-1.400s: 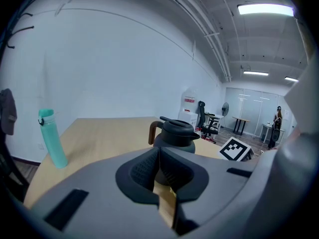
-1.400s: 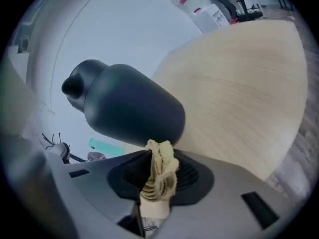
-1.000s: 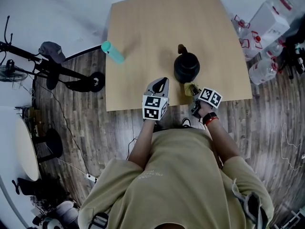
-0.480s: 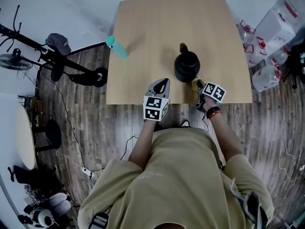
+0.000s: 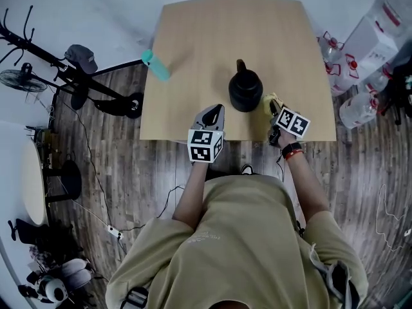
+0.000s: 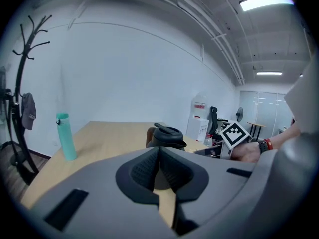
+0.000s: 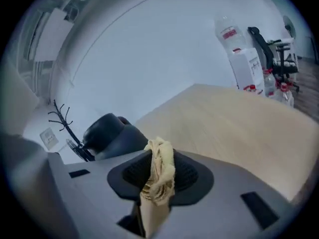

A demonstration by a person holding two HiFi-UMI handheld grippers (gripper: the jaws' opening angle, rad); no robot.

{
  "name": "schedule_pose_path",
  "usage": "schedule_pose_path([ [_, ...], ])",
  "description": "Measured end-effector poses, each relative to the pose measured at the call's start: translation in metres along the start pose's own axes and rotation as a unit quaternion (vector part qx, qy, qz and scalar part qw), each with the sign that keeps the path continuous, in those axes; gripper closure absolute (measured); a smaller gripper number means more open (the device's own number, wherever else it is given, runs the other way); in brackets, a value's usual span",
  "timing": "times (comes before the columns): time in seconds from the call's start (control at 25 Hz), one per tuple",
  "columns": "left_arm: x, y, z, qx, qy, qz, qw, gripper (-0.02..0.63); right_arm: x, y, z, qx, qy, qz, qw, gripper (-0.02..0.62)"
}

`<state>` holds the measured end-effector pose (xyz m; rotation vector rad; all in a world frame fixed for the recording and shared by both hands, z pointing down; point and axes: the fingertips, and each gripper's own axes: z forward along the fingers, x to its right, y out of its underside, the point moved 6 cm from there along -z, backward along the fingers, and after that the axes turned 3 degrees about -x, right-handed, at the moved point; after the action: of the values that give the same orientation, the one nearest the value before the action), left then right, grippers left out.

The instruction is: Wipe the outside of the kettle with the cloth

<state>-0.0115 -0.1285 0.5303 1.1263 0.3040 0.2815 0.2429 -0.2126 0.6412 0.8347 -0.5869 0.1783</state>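
Yellow cloth [image 7: 159, 168] is bunched between the jaws of my right gripper [image 7: 157, 176], which are closed on it, with a crumpled end sticking out past the pads. In the head view that right gripper [image 5: 275, 113] sits over the near right part of the table [image 5: 212, 37], and the cloth [image 5: 268, 100] is just beside the right flank of the kettle [image 5: 245, 90]. I can't tell whether the two touch.

My left gripper [image 5: 214, 113] hangs at the table's near edge, left of the kettle and apart from it. Its own view shows the jaws pressed together with nothing between them [image 6: 159, 168].

Past both grippers the black kettle [image 6: 167, 136] stands upright on the pale wood, lid on, a brown part sticking out from its far side. From the right gripper view the kettle [image 7: 107, 128] looms close on the left.

Farther off, a teal bottle [image 5: 155, 65] stands by the table's left edge, well apart from the kettle. Beyond the table's right side I see a white water dispenser [image 5: 380, 18] on the plank floor [image 5: 103, 159], and a coat rack [image 6: 25, 83] to the left.
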Motion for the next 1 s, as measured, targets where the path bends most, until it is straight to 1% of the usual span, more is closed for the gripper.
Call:
schedule_pose_path([
  [0.16,0.01,-0.022,0.004,0.027,-0.002,0.007,0.9996,0.581,-0.017,-0.037,-0.023,0.043,-0.014,-0.083,0.996,0.479],
  [0.28,0.012,-0.042,0.003,0.045,0.001,0.018,0.9988,0.581,-0.045,-0.062,-0.048,0.09,-0.023,-0.138,0.986,0.479],
  [0.44,0.015,-0.071,0.0,0.074,0.005,0.022,0.997,0.581,-0.084,-0.093,-0.082,0.153,-0.04,-0.176,0.972,0.482],
  [0.56,0.021,-0.094,-0.002,0.096,0.008,0.028,0.9949,0.581,-0.108,-0.109,-0.104,0.187,-0.049,-0.209,0.959,0.483],
  [0.72,0.028,-0.118,-0.005,0.121,0.005,0.03,0.9922,0.581,-0.13,-0.12,-0.126,0.208,-0.024,-0.271,0.94,0.483],
  [0.88,0.032,-0.131,-0.007,0.133,-0.004,0.029,0.9906,0.581,-0.144,-0.119,-0.135,0.198,-0.009,-0.311,0.93,0.488],
  [1.0,0.031,-0.132,-0.008,0.131,-0.022,0.026,0.9909,0.581,-0.149,-0.115,-0.138,0.2,-0.006,-0.318,0.927,0.489],
])
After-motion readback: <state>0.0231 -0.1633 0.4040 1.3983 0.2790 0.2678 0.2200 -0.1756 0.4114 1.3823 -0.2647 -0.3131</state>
